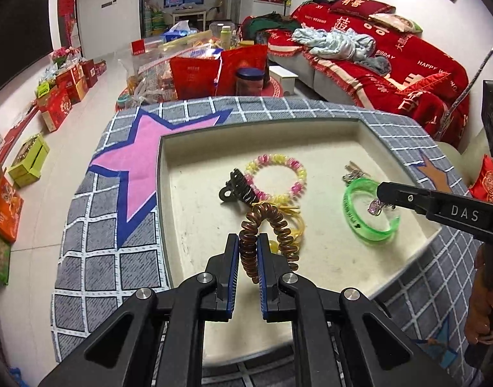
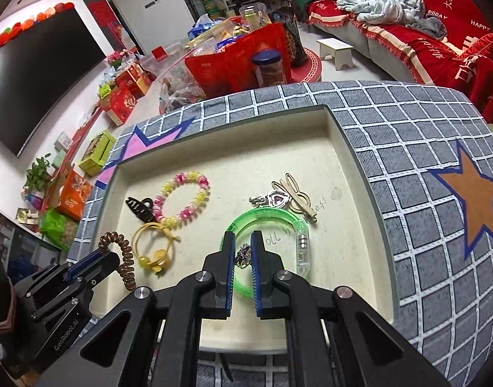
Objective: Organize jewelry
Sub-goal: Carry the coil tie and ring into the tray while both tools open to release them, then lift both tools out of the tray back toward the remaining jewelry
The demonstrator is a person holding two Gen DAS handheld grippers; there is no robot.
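Observation:
My left gripper point(image 1: 248, 245) is shut on a brown spiral hair tie point(image 1: 268, 222), which it holds over the cream tray point(image 1: 327, 135); it also shows in the right wrist view point(image 2: 122, 258). My right gripper point(image 2: 241, 245) is shut on a small jewelled ring point(image 2: 243, 253), seen also in the left wrist view point(image 1: 375, 207), above a green bracelet point(image 2: 262, 222). In the tray lie a pink-and-yellow spiral bracelet point(image 2: 185, 200), a black claw clip point(image 2: 140, 208), a yellow elastic hair tie point(image 2: 154, 248), a heart pendant point(image 2: 278, 199) and a beige hair clip point(image 2: 299, 196).
The tray sits on a grey checked cloth point(image 2: 407, 135) with a pink star point(image 1: 140, 164) and a brown star point(image 2: 475, 200). Beyond stand red bags point(image 1: 214, 71), boxes on the floor point(image 1: 59, 96) and a red sofa point(image 1: 391, 58).

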